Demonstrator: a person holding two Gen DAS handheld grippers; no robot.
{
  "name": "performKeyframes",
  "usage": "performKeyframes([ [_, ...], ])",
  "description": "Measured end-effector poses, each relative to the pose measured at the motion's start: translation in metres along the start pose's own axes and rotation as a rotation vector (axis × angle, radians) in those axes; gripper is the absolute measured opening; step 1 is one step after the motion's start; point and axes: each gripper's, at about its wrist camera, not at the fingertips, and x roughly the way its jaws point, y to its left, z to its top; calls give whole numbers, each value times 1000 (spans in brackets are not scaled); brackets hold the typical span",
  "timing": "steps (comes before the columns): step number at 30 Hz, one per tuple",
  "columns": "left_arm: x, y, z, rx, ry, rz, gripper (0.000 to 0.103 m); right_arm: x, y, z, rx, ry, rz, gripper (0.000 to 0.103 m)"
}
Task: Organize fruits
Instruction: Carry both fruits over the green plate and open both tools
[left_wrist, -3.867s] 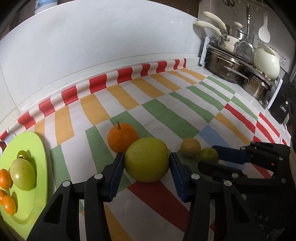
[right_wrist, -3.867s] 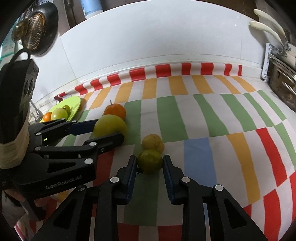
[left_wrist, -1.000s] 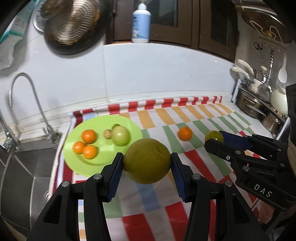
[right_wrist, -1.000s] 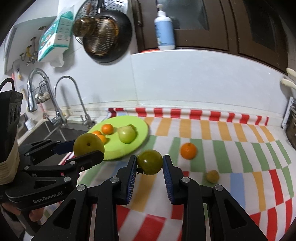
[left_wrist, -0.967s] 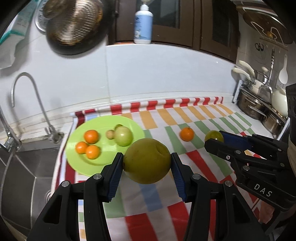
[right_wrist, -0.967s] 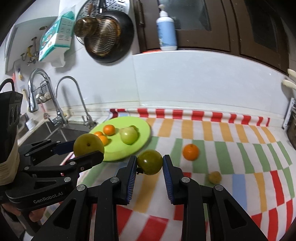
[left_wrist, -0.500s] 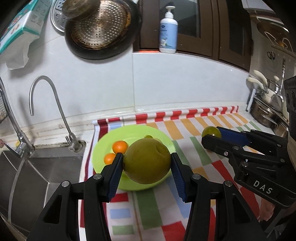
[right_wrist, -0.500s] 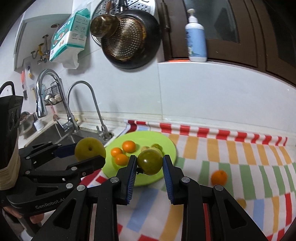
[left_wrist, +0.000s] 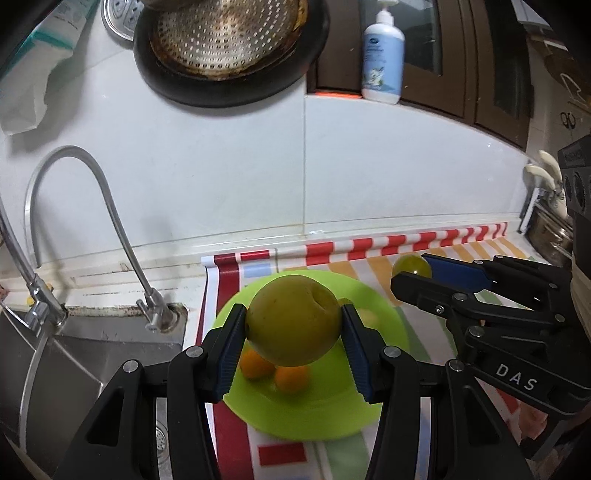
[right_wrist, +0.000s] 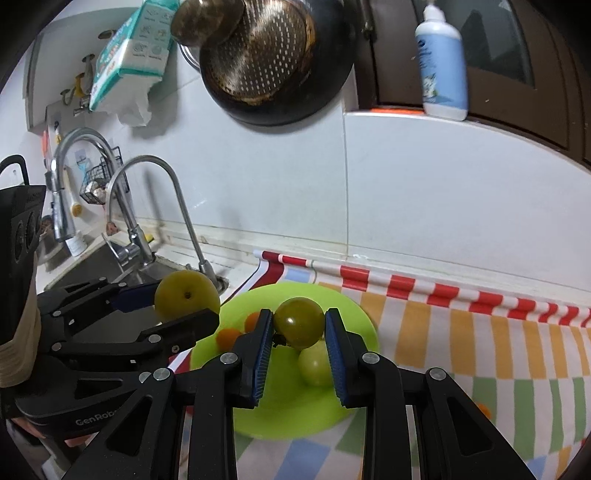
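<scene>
My left gripper (left_wrist: 293, 338) is shut on a large yellow-green fruit (left_wrist: 293, 319) and holds it in the air over the lime green plate (left_wrist: 325, 413). My right gripper (right_wrist: 298, 345) is shut on a small dark green fruit (right_wrist: 298, 323), also above the plate (right_wrist: 288, 410). Small oranges (left_wrist: 290, 378) and a pale green fruit (right_wrist: 314, 363) lie on the plate. The left gripper with its fruit (right_wrist: 186, 293) shows at left in the right wrist view; the right gripper's fruit (left_wrist: 412, 266) shows at right in the left wrist view.
A steel sink (left_wrist: 74, 362) with a curved tap (left_wrist: 110, 221) lies left of the plate. The striped mat (right_wrist: 498, 354) covers the counter; an orange (right_wrist: 484, 410) lies on it at right. A strainer pan (right_wrist: 273, 59) and a lotion bottle (right_wrist: 443, 62) are on the wall.
Both grippers have carried their fruits left and closer to the green plate, which now lies directly beneath them. Both stay shut on their fruits.
</scene>
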Motion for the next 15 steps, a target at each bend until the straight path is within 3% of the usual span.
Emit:
performKeyframes([
  [15, 85, 27, 12, 16, 50, -29, 51, 103, -23, 7, 45, 129, 15, 30],
])
